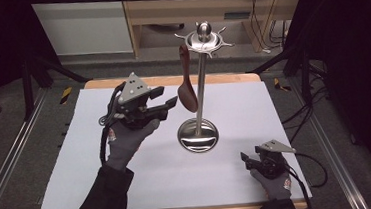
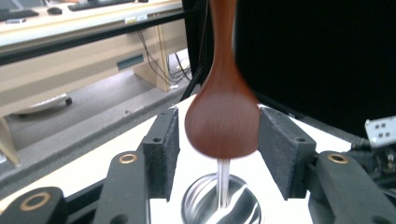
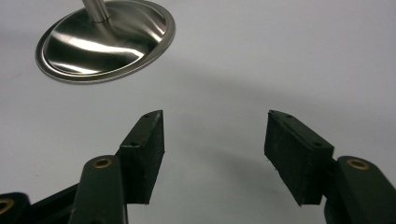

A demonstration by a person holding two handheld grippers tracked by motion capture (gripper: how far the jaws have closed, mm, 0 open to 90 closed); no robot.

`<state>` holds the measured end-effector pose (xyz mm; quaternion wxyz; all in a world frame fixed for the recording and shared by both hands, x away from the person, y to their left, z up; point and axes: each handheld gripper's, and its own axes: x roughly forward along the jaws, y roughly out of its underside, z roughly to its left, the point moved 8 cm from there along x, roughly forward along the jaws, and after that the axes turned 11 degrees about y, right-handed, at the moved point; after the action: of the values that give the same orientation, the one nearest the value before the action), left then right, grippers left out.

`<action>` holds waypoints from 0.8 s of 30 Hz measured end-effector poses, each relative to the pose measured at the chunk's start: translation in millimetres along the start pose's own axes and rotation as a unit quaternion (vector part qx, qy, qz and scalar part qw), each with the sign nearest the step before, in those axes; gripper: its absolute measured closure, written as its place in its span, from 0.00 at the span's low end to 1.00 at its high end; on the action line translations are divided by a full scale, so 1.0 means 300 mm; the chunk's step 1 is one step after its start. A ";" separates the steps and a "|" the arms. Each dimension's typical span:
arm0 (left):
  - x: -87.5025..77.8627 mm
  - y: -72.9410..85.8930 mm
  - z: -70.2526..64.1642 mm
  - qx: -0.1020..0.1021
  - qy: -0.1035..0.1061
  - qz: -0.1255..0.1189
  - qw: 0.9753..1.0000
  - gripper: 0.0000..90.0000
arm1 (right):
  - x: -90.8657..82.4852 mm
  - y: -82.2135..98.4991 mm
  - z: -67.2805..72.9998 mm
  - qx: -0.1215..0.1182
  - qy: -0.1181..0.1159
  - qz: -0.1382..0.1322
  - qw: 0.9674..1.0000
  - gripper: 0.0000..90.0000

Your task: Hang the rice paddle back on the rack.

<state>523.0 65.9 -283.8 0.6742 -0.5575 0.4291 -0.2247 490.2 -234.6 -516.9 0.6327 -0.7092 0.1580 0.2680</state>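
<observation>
A steel utensil stand (image 1: 199, 73) rises from a round base (image 1: 198, 135) at the middle of the white sheet. A brown wooden spoon (image 1: 187, 92) hangs bowl-down from one of its top hooks. My left gripper (image 1: 171, 105) is raised just left of the bowl, jaws open. In the left gripper view the blurred spoon bowl (image 2: 223, 116) hangs between my two pads (image 2: 161, 149), with the stand base (image 2: 205, 205) below. My right gripper (image 1: 245, 160) rests low at the front right, open and holding nothing. Its jaws (image 3: 215, 149) face the stand base (image 3: 105, 39).
The white sheet (image 1: 129, 179) covers a wooden table with bare room on the left and front. Other hooks (image 1: 221, 44) on the stand's top ring carry nothing. Dark frame posts and cables (image 1: 299, 110) stand past the table's sides. Wooden furniture (image 1: 191, 9) lies behind.
</observation>
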 end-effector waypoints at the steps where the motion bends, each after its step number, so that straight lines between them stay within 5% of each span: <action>1: -0.006 0.009 0.004 0.003 -0.002 0.002 1.000 0.52 | 0.001 0.001 0.000 0.000 0.000 0.000 1.000 0.42; 3: -0.020 0.031 0.016 0.017 -0.007 0.003 1.000 0.51 | 0.004 0.003 -0.001 -0.002 0.001 0.001 1.000 0.42; 8: -0.038 0.133 0.009 -0.019 0.004 0.023 1.000 0.49 | 0.007 0.006 -0.004 -0.004 0.004 0.001 1.000 0.41; 24: -0.082 0.434 0.053 -0.061 -0.012 0.067 0.996 0.46 | 0.009 0.006 -0.005 -0.003 0.004 0.005 1.000 0.41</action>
<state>500.3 129.9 -398.4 0.6572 -0.5705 0.4706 -0.1458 491.6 -236.0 -520.1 0.6287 -0.7111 0.1639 0.2689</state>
